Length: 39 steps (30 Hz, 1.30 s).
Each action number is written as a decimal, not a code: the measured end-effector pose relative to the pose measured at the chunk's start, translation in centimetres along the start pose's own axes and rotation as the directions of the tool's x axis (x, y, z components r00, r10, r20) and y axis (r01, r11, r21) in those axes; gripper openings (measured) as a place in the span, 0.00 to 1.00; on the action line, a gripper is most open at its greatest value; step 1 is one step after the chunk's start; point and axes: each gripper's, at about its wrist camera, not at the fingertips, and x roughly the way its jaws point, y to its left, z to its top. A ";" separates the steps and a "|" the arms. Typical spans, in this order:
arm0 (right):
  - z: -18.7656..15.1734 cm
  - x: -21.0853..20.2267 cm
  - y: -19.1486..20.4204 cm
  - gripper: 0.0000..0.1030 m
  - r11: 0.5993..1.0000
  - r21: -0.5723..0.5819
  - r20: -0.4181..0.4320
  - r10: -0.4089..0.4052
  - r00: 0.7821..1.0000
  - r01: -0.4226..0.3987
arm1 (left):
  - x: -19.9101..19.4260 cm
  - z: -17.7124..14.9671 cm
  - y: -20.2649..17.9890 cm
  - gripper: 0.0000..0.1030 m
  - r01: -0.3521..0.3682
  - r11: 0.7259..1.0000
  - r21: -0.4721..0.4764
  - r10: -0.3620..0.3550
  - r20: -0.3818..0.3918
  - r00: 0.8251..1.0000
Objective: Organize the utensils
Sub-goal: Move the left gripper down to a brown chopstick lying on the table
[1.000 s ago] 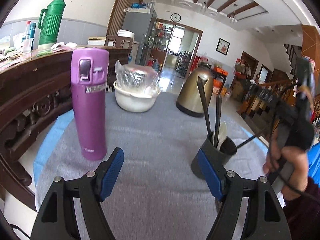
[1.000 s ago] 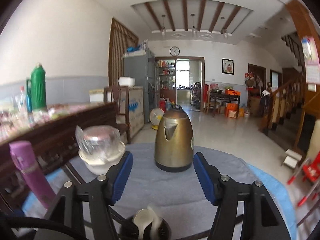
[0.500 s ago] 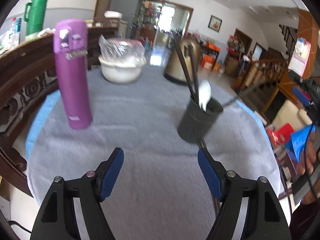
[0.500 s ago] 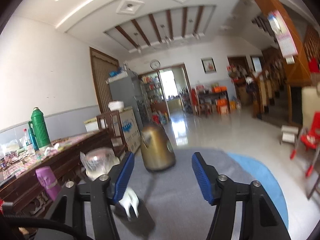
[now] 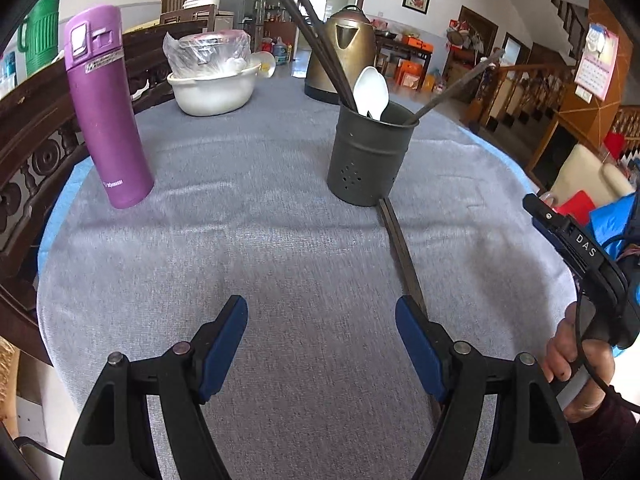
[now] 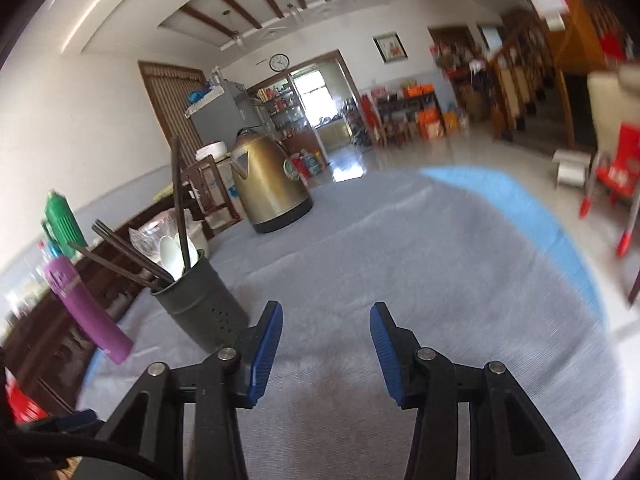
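- Table [image 5: 280, 264], round, covered with a grey cloth; a blue underlayer shows at its edges.
- Holder [image 5: 370, 152], dark metal with holes, stands upright toward the right-centre of the table. Inside it: a white spoon [image 5: 372, 90] and several dark chopsticks [image 5: 316, 44] leaning out over the rim.
- One loose chopstick [image 5: 400, 248] lies flat on the cloth, running from the holder's base toward the near edge, its near end just beside the left gripper's right finger.
- Left gripper [image 5: 322, 332]: jaws wide apart, nothing between them, over bare cloth near the near edge.
- Right gripper [image 6: 326, 340]: jaws closing, nothing between the pads; holder sits just to its left. View blurred.
- A hand [image 5: 580, 364] at the right edge of the left view grips the other gripper's handle.
- Flask [image 5: 106, 104], purple, upright near the left edge.
- Bowl [image 5: 214, 90], white, plastic-wrapped, and a brass kettle [image 5: 340, 52] at the far edge.
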 end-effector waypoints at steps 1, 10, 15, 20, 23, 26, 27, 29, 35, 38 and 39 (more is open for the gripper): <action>-0.2 0.4 -0.5 0.48 0.999 0.029 -0.015 0.026 1.000 -0.026 | 0.1 0.0 -0.3 0.75 -0.008 1.000 0.010 0.008 -0.006 1.000; -0.5 1.5 -3.4 0.49 0.967 0.204 -0.026 0.161 0.987 -0.152 | 3.0 1.5 -2.6 0.75 -0.027 0.998 0.057 0.031 -0.056 0.998; -0.9 1.2 -3.0 0.49 0.967 0.186 -0.031 0.181 0.983 -0.172 | 5.4 2.6 -3.5 0.75 -0.035 0.998 0.057 0.041 -0.101 0.994; -1.0 1.3 -3.1 0.49 0.967 0.191 -0.037 0.182 0.983 -0.172 | 6.9 3.0 -4.3 0.75 -0.080 0.993 0.090 0.091 -0.127 0.988; -1.0 1.5 -3.0 0.49 0.967 0.193 -0.043 0.178 0.983 -0.167 | 7.5 2.8 -4.7 0.75 -0.085 0.991 0.107 0.100 -0.142 0.985; -0.9 1.7 -3.0 0.49 0.968 0.194 -0.048 0.173 0.984 -0.161 | 7.5 3.0 -4.9 0.75 -0.079 0.990 0.114 0.095 -0.138 0.986; -0.8 1.8 -2.9 0.49 0.968 0.194 -0.050 0.171 0.984 -0.159 | 7.5 3.1 -5.0 0.75 -0.076 0.990 0.117 0.092 -0.138 0.986; -0.8 1.9 -2.9 0.49 0.969 0.195 -0.055 0.168 0.984 -0.154 | 7.6 3.2 -5.3 0.75 -0.070 0.990 0.124 0.087 -0.137 0.987; -0.9 2.1 -2.9 0.49 0.969 0.197 -0.062 0.162 0.985 -0.147 | 7.7 3.2 -5.7 0.76 -0.069 0.989 0.128 0.086 -0.131 0.988; -0.9 2.2 -2.9 0.49 0.969 0.198 -0.064 0.161 0.985 -0.146 | 7.6 3.0 -4.6 0.76 -0.068 0.993 0.097 0.082 -0.148 0.986; -0.9 2.2 -2.8 0.49 0.969 0.198 -0.065 0.162 0.985 -0.146 | 7.6 2.8 -4.3 0.76 -0.063 0.994 0.086 0.076 -0.157 0.985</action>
